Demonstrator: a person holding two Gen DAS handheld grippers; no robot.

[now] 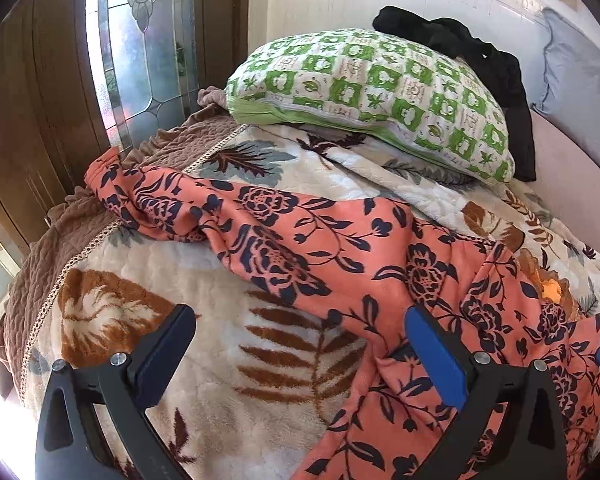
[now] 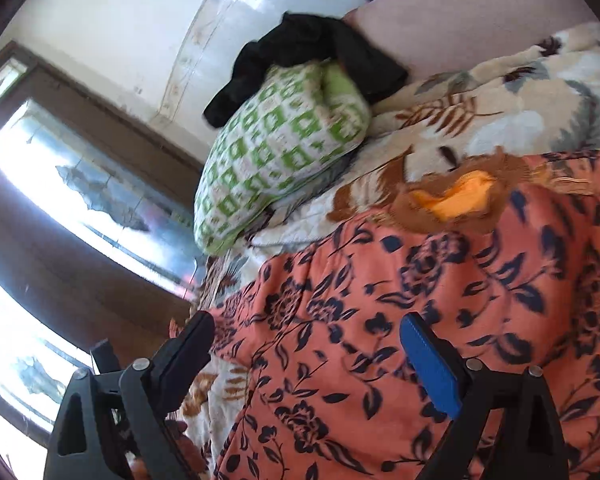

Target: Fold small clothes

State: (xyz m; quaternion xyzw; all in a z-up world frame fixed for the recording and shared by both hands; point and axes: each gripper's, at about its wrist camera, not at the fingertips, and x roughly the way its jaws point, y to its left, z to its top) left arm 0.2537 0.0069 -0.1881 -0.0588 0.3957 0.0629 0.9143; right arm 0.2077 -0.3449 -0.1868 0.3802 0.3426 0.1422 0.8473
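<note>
A bed covered by a cream leaf-print blanket (image 1: 204, 280) fills most of the left wrist view, running from the lower left to the right edge. A brown quilted bedspread (image 1: 40, 248) with a ruffled rim shows along its left side. Behind the bed, a wooden-framed leaded-glass window (image 1: 148, 52) occupies the upper left, and a pale wall fills the upper right.

The task garment, a coral floral garment (image 1: 340, 256) with a dark navy flower print, lies spread and rumpled across the blanket. In the left wrist view it runs from the centre left down to the lower right corner. In the right wrist view it fills the lower right half of the frame.

A green-and-white checked pillow (image 1: 380, 92) rests at the head of the bed, upper centre. A black cloth (image 1: 488, 68) is draped over its far side. A small orange patch (image 2: 460, 196) lies at the garment's upper edge in the right wrist view, amid brown fabric; what it belongs to cannot be told.

The left gripper (image 1: 300, 332) stands with jaws spread wide at the lower centre. Blanket and a garment edge lie beyond the gap; nothing is pinched.

The right gripper (image 2: 308, 344) likewise has its jaws spread wide, over the garment at the lower centre. Nothing is held.
</note>
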